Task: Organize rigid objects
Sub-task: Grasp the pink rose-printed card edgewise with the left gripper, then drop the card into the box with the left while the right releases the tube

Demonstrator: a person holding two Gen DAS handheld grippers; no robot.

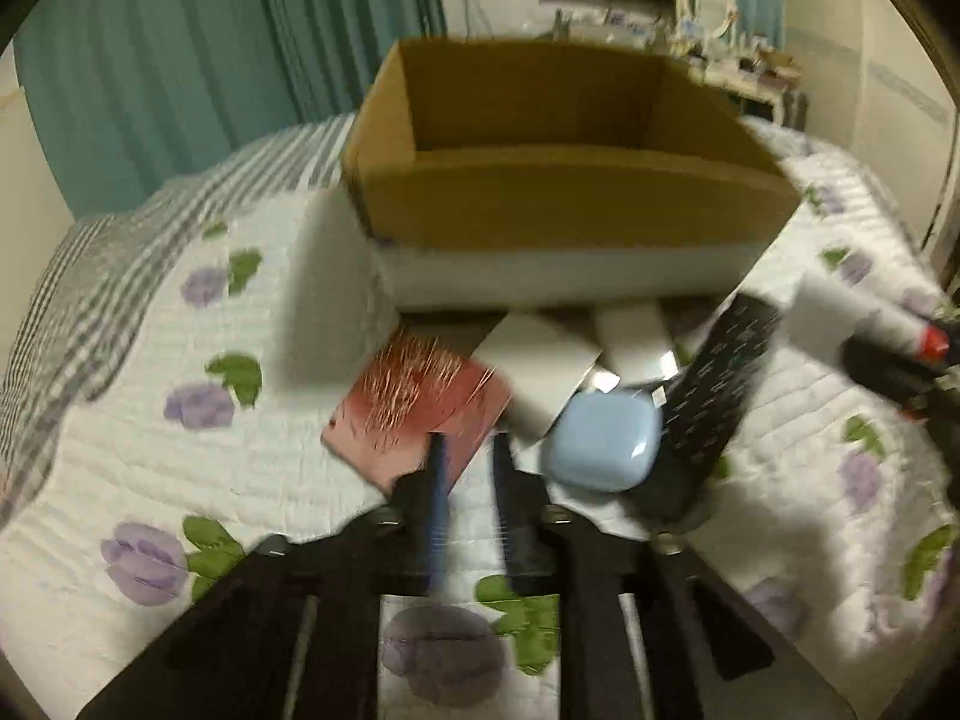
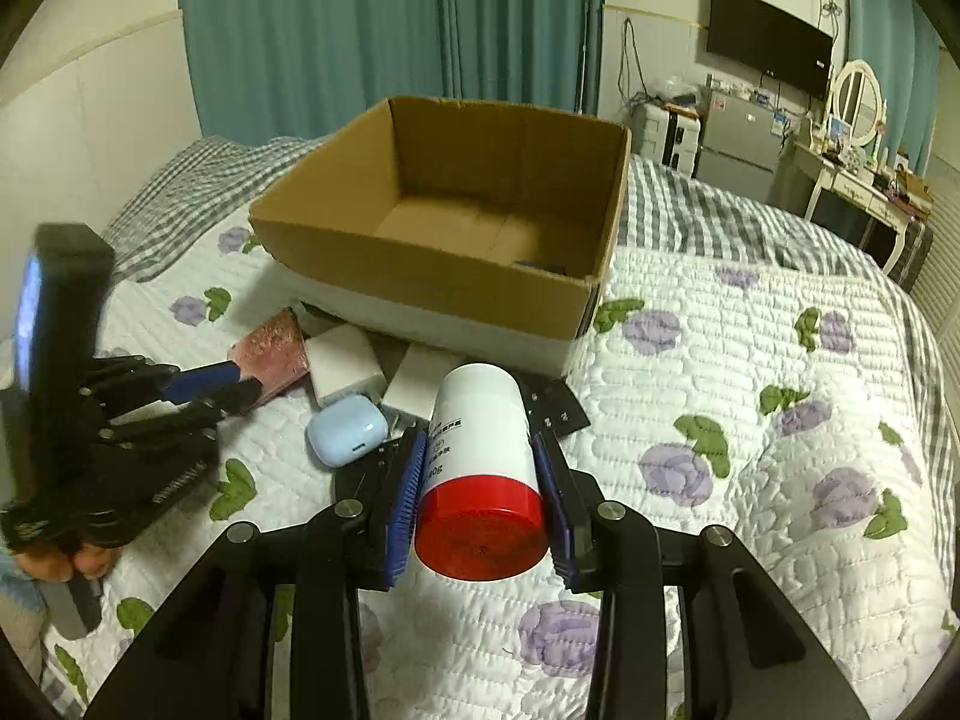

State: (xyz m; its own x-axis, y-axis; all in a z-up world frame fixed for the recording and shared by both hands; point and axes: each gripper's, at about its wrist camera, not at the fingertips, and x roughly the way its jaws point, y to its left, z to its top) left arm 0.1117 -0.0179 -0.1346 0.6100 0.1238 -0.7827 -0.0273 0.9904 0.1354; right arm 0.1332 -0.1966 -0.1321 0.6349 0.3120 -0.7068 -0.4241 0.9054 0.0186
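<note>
Right tool (image 2: 480, 474) grips bottle (image 2: 480, 456), blurred leftward.

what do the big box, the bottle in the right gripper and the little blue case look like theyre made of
Box: brown corrugated cardboard, matte, raw cut rim. Bottle: likely plastic, smooth white body, glossy red cap, clamped in the right gripper. Blue case: probably hard plastic, rounded satin shell showing a soft highlight.

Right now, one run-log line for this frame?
left hand-held gripper: open, at pink card | right hand-held gripper: shut on white red-capped bottle | brown cardboard box: bottle not in
</note>
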